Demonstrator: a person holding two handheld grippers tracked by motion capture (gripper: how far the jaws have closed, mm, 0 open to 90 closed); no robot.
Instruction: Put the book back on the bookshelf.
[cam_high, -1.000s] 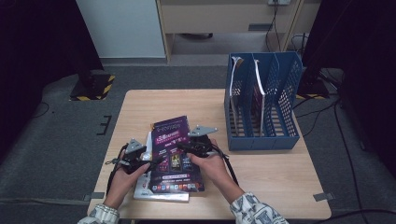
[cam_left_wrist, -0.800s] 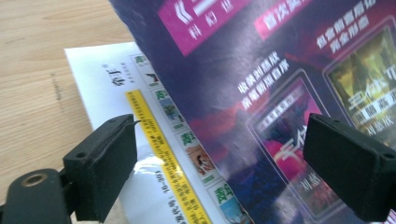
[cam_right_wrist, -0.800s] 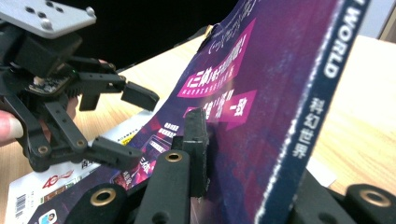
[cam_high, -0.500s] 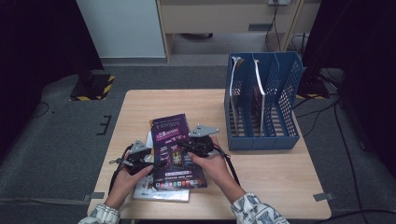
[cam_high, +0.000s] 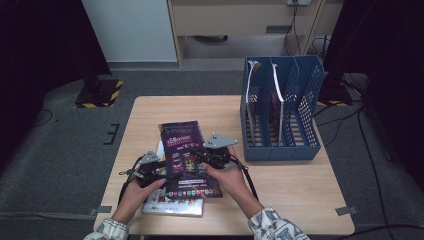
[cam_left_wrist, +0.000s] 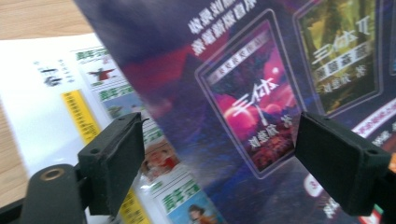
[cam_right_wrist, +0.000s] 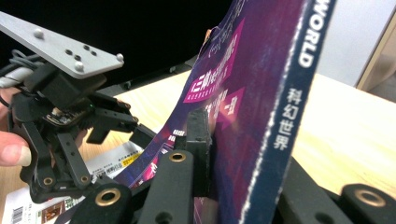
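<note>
right gripper (cam_high: 200, 156) clamps purple magazine (cam_high: 187, 155) by spine, lifting it | left gripper (cam_high: 159, 171) jaws apart, closing in, steadying cover | white magazine (cam_high: 170, 207) beneath

My black tongs (cam_high: 197, 154) on the right carry a grey three-cornered plate. The glossy purple magazine (cam_high: 187, 155) has magenta title blocks, white lettering and small cover pictures in red, pink and yellow-green. Its spine (cam_right_wrist: 285, 116) is dark blue with white characters. Beneath lies a white booklet (cam_high: 172, 206) with yellow strips and green headings. The bench (cam_high: 300, 185) is pale wood; at two o'clock stands a blue perforated plastic file rack (cam_high: 280, 107).
</note>
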